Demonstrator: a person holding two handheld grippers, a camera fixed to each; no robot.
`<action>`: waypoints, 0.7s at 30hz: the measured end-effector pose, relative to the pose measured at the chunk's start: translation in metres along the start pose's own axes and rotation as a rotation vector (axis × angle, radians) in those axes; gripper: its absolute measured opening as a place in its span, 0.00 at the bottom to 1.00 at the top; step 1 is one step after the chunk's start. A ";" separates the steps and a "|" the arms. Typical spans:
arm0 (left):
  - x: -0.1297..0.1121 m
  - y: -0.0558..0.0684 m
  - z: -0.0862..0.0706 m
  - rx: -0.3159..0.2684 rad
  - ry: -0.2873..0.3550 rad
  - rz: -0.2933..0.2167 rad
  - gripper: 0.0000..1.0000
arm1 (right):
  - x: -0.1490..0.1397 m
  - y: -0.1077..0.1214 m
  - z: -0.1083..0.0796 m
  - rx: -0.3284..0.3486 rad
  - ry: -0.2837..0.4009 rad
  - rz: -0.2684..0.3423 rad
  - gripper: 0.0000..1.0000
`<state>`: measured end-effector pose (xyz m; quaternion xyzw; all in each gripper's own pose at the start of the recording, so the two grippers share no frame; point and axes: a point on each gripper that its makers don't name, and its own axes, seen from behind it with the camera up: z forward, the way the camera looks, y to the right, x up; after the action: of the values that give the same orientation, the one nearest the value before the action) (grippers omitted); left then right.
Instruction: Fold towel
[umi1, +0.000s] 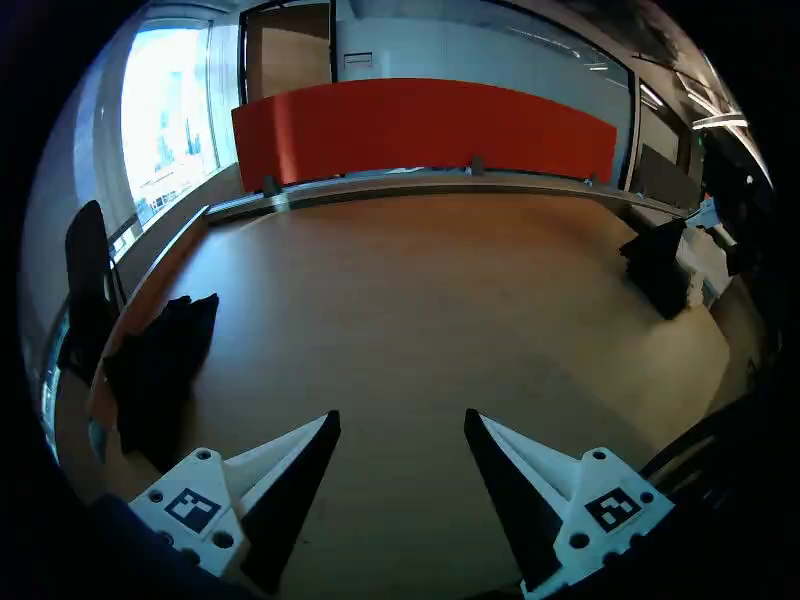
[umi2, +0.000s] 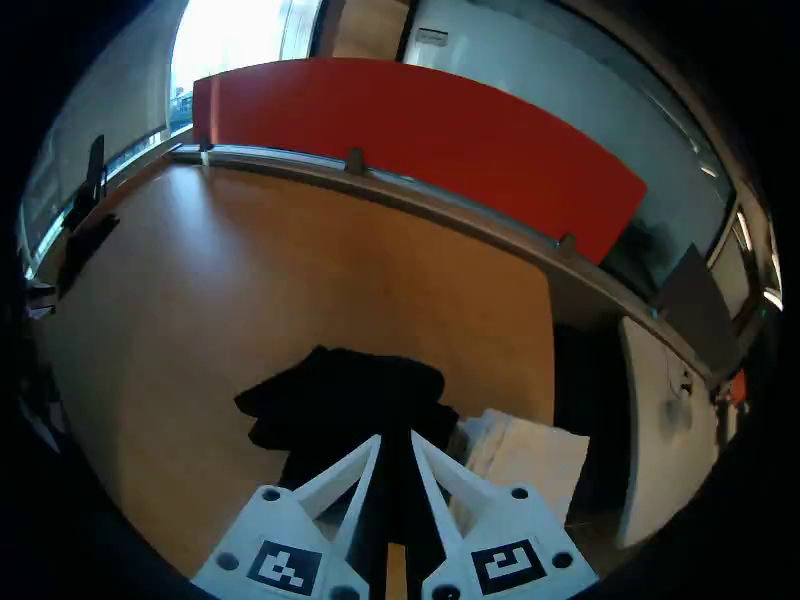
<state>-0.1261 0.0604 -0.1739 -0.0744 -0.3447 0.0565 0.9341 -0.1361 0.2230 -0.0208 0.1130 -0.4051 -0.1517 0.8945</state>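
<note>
A black towel (umi2: 340, 395) lies crumpled on the wooden table (umi2: 250, 280) right under my right gripper (umi2: 395, 437). Its fingers are nearly together with dark cloth pinched between them. In the left gripper view the same towel (umi1: 655, 265) rises to a peak at the table's right edge, held up by the right gripper (umi1: 703, 213). My left gripper (umi1: 401, 415) hovers open over bare wood (umi1: 420, 300), nothing between its fingers. A second black cloth (umi1: 160, 365) lies in a heap at the table's left edge, left of that gripper.
A white folded cloth (umi2: 525, 450) lies just right of the black towel near the table edge. An orange divider panel (umi1: 420, 125) runs along the table's far edge. A dark chair back (umi1: 85, 260) stands at the left by the window.
</note>
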 end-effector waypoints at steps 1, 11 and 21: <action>0.000 0.000 0.000 0.000 0.000 0.001 0.92 | -0.004 0.000 0.000 -0.002 -0.003 0.005 0.05; 0.003 0.002 0.001 -0.002 0.002 0.008 0.92 | -0.042 0.003 -0.002 -0.036 -0.041 0.036 0.05; 0.000 0.002 0.000 0.002 -0.005 0.026 0.92 | -0.077 0.009 0.004 -0.071 -0.081 0.098 0.05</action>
<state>-0.1255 0.0624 -0.1743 -0.0779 -0.3459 0.0691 0.9325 -0.1863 0.2595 -0.0683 0.0549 -0.4405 -0.1265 0.8871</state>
